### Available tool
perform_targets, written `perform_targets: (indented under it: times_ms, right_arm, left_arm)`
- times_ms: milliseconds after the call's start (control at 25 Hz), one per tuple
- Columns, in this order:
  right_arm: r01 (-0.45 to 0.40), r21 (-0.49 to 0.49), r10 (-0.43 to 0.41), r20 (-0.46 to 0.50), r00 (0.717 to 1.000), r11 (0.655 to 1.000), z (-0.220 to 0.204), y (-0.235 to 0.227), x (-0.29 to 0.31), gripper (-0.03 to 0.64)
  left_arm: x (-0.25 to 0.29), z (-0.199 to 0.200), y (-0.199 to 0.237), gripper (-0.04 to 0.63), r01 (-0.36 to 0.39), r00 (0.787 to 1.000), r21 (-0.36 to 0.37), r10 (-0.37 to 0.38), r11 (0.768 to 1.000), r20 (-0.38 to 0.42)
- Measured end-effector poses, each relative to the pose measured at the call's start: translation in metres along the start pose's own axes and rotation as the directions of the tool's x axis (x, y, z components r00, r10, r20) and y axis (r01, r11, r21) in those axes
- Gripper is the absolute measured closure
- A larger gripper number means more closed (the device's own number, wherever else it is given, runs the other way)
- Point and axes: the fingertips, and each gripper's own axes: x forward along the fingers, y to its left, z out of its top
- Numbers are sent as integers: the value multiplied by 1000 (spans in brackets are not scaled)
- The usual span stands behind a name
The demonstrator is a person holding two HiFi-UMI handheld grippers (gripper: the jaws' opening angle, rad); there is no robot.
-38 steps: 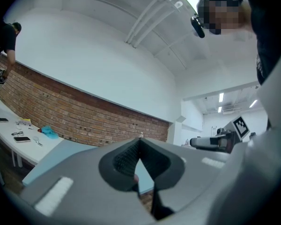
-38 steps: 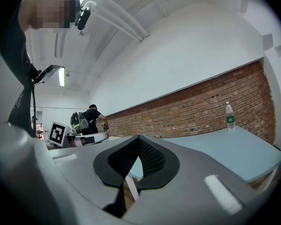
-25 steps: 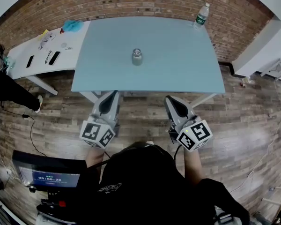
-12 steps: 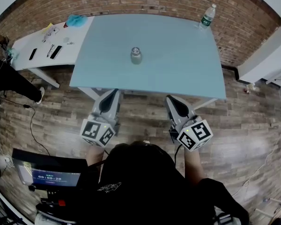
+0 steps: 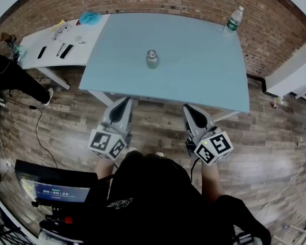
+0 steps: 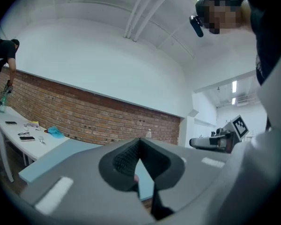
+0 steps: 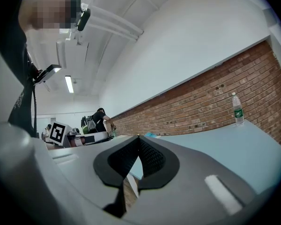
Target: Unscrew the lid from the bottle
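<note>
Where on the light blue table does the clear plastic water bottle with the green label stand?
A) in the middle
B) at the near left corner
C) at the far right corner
C: the head view shows the clear plastic water bottle with the green label at the far right corner of the light blue table; the small silver metal bottle holds the middle.

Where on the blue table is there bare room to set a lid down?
Wide bare patches flank the small metal bottle, left, right and along the near edge. The water bottle takes the far right corner. The white side table is crowded.
</note>
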Motion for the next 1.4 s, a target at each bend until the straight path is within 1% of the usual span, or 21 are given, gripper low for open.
perform_targets:
  times_ms: [280,480,800,1040,1320,1400]
  right_arm:
    - [-16,0,16,0,1000,1000,0,1,9,615]
    - [-6,-3,6,-8,1000,1000,-3,0,22,615]
    - [13,-9,-13,-6,1000,1000,-2,-1,30,615]
    - [56,-4,-56,-14,998,998,1,-6,57,615]
    - [71,-8,-71,-4,997,997,1,-4,54,615]
    - [81,-3,-82,-6,997,997,2,-6,65,615]
  left_arm:
    - [-2,0,8,595,-20,1000,5,20,1000,-2]
    - [2,-2,21,595,-14,1000,-2,14,1000,-2]
    - [8,-1,30,595,4,1000,-6,-4,1000,2]
    - [27,2,59,595,37,999,-9,-37,999,-3]
    - [29,2,58,595,61,998,-16,-61,998,1]
    - [36,2,67,595,73,997,-22,-73,997,-3]
